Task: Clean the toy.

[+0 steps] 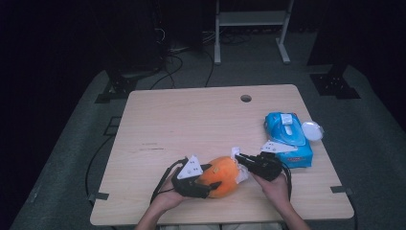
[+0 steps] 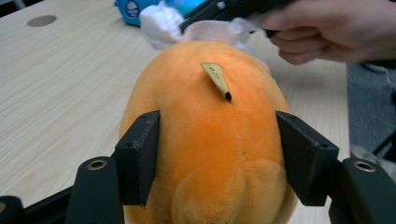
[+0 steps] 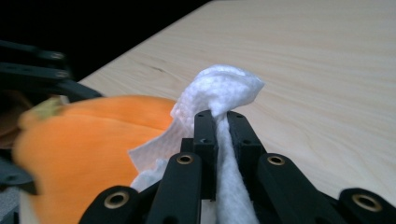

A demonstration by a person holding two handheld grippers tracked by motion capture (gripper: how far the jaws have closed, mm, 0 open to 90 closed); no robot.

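Your main risk is the round orange plush toy (image 1: pixel 221 176) squirming loose: it is soft, and your left tongs (image 2: pixel 219 154) only clasp its flanks, so a firm wipe could push it out sideways. The thin white wet wipe (image 3: pixel 224 93) could also slip from the right tongs (image 3: pixel 219 122), which are clamped shut on a bunched fold of it. The toy sits near the counter's (image 1: pixel 191 120) near edge, between both tongs, with the wipe touching its right end. The blue wipe packet (image 1: pixel 288 139) lies just beyond your right hand (image 1: pixel 275 188).
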